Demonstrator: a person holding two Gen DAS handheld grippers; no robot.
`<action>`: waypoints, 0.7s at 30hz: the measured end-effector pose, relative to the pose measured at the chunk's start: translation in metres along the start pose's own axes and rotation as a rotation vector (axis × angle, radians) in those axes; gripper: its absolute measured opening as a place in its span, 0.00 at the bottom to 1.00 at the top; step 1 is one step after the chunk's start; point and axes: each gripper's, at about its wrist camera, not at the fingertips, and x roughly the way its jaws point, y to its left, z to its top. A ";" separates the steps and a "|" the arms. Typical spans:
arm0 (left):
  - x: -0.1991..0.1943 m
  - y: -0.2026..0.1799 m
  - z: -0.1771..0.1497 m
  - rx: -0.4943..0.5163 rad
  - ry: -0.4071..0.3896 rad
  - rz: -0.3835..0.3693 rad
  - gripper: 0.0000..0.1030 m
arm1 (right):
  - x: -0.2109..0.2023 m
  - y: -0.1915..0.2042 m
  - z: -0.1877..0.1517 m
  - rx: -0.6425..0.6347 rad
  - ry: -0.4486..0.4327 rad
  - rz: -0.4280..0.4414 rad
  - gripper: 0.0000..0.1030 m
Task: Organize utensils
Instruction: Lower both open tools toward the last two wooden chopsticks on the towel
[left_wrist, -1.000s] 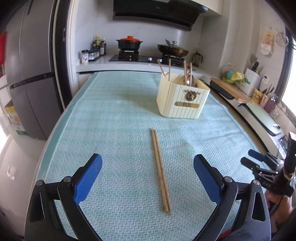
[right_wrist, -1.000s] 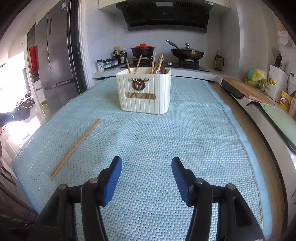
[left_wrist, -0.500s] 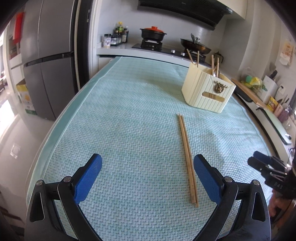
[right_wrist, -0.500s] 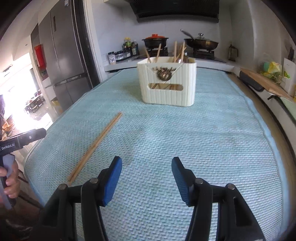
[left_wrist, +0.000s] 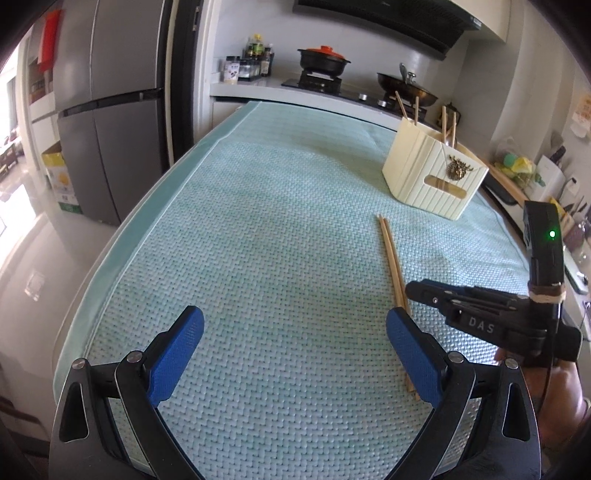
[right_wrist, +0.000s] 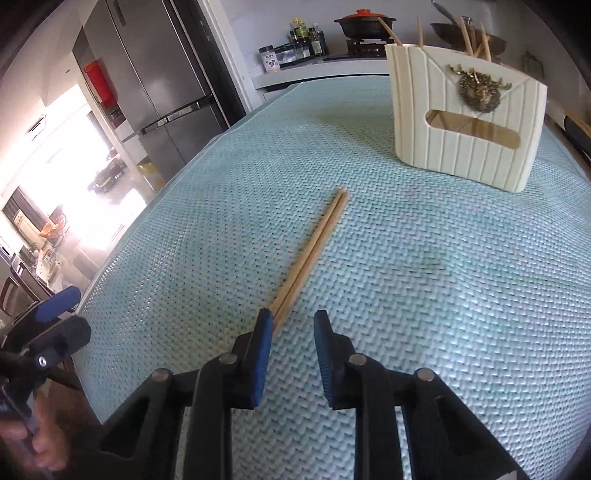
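A pair of wooden chopsticks (left_wrist: 391, 258) lies side by side on the teal mat (left_wrist: 258, 240), also in the right wrist view (right_wrist: 314, 251). A cream utensil holder (left_wrist: 432, 181) with several chopsticks standing in it sits at the far right; it also shows in the right wrist view (right_wrist: 465, 122). My right gripper (right_wrist: 290, 325) is open, low over the near end of the chopsticks, which pass just inside its left finger. It appears in the left wrist view (left_wrist: 424, 291). My left gripper (left_wrist: 295, 343) is wide open and empty, left of the chopsticks.
A grey fridge (left_wrist: 107, 110) stands left of the table. A counter behind holds a stove with a black pot (left_wrist: 323, 62), a wok (left_wrist: 406, 92) and spice jars (left_wrist: 251, 62). A cutting board and clutter line the right counter (left_wrist: 517, 177).
My right gripper has swung left and down onto the near end of the chopsticks and its fingers have narrowed. My left gripper has shifted left, leaving the chopsticks at its right finger.
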 end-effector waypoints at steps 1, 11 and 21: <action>0.000 0.001 -0.001 0.002 0.002 0.005 0.96 | 0.004 0.003 0.001 -0.008 0.008 -0.011 0.23; 0.012 0.008 -0.005 -0.024 0.031 0.008 0.96 | 0.011 0.019 -0.003 -0.134 0.008 -0.163 0.11; 0.014 -0.011 -0.002 0.042 0.046 -0.008 0.96 | -0.016 -0.019 -0.019 -0.099 -0.031 -0.341 0.07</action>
